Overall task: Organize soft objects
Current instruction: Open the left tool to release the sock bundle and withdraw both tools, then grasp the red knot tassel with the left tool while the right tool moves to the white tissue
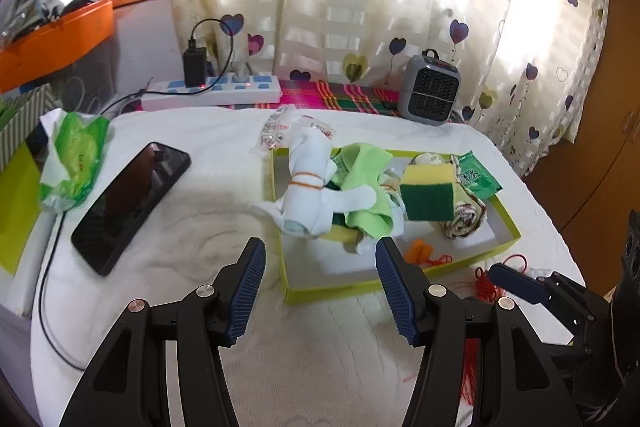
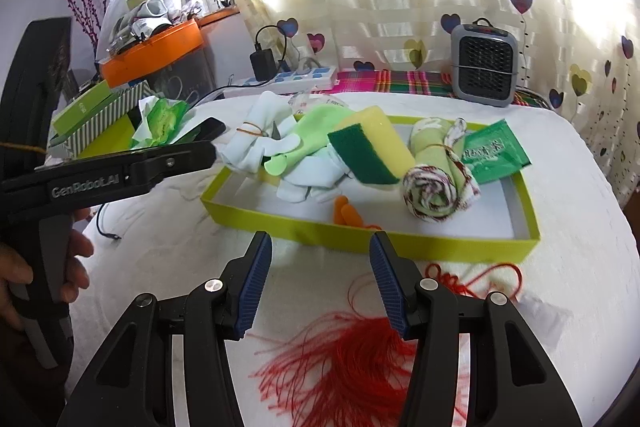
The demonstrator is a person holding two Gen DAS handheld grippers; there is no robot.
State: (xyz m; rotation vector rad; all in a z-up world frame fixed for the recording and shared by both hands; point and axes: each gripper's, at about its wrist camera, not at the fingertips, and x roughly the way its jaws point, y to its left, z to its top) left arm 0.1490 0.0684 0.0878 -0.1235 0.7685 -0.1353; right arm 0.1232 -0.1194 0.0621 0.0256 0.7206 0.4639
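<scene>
A yellow-green tray [image 1: 508,243] [image 2: 460,249] on the white cloth holds a white sock bundle [image 1: 310,187] [image 2: 256,143], a light green cloth [image 1: 366,179] [image 2: 320,131], a yellow-green sponge [image 1: 430,193] [image 2: 372,147], a rolled patterned towel [image 1: 466,217] [image 2: 434,183], a green packet [image 1: 478,177] [image 2: 494,153] and orange earplugs [image 1: 418,253] [image 2: 344,213]. My left gripper [image 1: 320,283] is open and empty, just before the tray's near left corner. My right gripper [image 2: 320,279] is open and empty, above a red tassel knot [image 2: 352,363] [image 1: 486,279] in front of the tray.
A black phone [image 1: 128,203] and a green wipes pack [image 1: 74,155] lie left of the tray. A power strip [image 1: 212,91] and a small grey heater [image 1: 430,93] [image 2: 484,67] stand at the back. Boxes [image 2: 104,111] are at the left edge.
</scene>
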